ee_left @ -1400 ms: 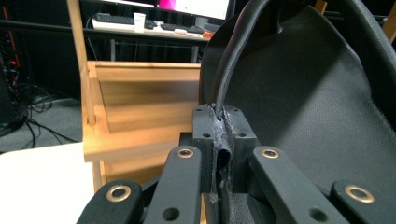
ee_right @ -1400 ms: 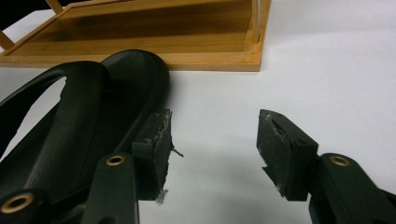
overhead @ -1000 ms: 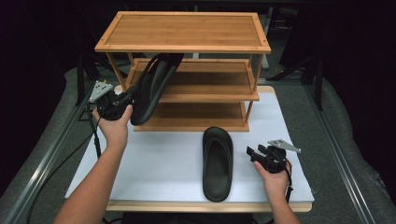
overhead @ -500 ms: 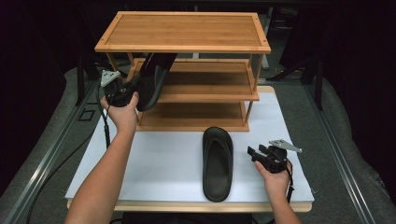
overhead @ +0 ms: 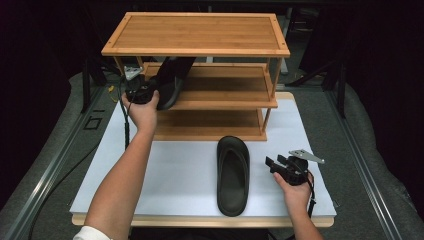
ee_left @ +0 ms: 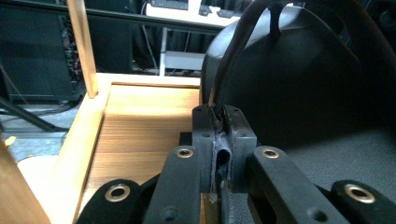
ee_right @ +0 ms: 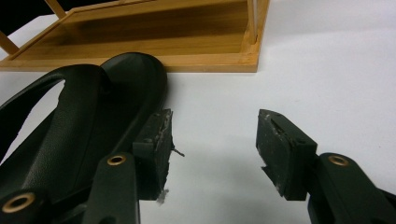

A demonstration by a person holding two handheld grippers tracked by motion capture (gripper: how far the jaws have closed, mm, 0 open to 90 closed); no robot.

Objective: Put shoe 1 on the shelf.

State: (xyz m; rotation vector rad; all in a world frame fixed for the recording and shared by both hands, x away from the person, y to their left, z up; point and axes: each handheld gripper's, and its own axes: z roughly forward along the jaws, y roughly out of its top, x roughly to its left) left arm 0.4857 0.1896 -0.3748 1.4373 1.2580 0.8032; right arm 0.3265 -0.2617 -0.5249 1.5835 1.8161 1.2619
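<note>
High view, left gripper (overhead: pixel 150 93): clamped on a black slipper (overhead: pixel 172 80), carried tilted at the left end of the wooden shoe rack's (overhead: pixel 200 50) middle shelf, toe end under the top shelf.
High view, right gripper (overhead: pixel 279 166): low over the white table (overhead: pixel 170 170), just right of the second slipper (overhead: pixel 233 175), which lies flat, near the rack's front.
Left gripper view, left gripper (ee_left: pixel 219 140): jaws pinched tight on the carried slipper's strap (ee_left: pixel 233 51); its sole (ee_left: pixel 303 79) hangs above the middle shelf board (ee_left: pixel 140 126).
Right gripper view, right gripper (ee_right: pixel 212 149): jaws spread wide, grasping nothing; second slipper (ee_right: pixel 79 126) touching or just beside the left jaw, bottom shelf (ee_right: pixel 154 32) beyond.
Progress, judged: first slipper about at its shelf but not set down; second slipper not yet picked up. Roughly halfway.
</note>
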